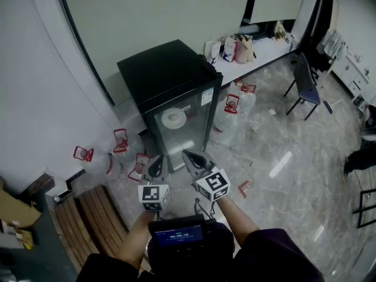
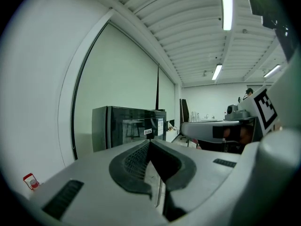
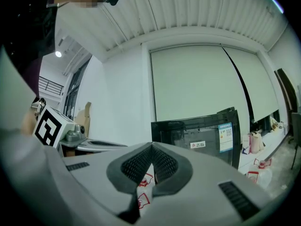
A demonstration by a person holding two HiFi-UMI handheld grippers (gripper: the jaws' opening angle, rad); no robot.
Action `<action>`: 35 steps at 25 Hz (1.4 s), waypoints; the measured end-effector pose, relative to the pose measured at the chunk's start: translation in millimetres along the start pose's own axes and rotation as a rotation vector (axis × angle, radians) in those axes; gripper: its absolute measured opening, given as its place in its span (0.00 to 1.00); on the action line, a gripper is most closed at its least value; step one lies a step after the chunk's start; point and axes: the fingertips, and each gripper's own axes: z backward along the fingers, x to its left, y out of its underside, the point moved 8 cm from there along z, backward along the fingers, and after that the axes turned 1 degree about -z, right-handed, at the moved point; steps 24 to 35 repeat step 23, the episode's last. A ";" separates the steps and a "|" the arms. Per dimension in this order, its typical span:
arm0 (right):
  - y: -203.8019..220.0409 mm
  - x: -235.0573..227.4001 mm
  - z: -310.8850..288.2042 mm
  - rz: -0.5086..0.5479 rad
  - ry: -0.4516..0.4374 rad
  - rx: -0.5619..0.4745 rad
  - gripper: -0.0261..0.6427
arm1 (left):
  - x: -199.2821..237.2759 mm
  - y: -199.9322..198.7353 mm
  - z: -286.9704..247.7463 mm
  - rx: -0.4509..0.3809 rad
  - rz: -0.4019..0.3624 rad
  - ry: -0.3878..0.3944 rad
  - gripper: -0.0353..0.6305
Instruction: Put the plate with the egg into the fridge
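A black mini fridge (image 1: 167, 78) with a glass door stands on the floor against the wall, door closed. Through the glass a white plate (image 1: 174, 118) shows on a shelf; whether an egg lies on it I cannot tell. My left gripper (image 1: 157, 164) and right gripper (image 1: 191, 157) hover side by side in front of the door, both shut with nothing in them. In the left gripper view the left gripper (image 2: 150, 143) has its pads meeting and the fridge (image 2: 129, 128) is ahead. The right gripper (image 3: 151, 146) is also closed tight, with the fridge (image 3: 202, 138) to its right.
Several clear water jugs with red handles (image 1: 120, 141) stand round the fridge. A wooden bench (image 1: 82, 222) and a cardboard box (image 1: 14, 210) lie at lower left. A chair (image 1: 305, 87) and a white counter (image 1: 258, 54) with bags are at the back right. A person (image 1: 358, 154) is at the right edge.
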 end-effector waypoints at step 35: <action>-14.9 9.6 0.0 0.051 -0.006 -0.018 0.05 | -8.7 -19.9 -7.1 -0.043 -0.016 0.058 0.07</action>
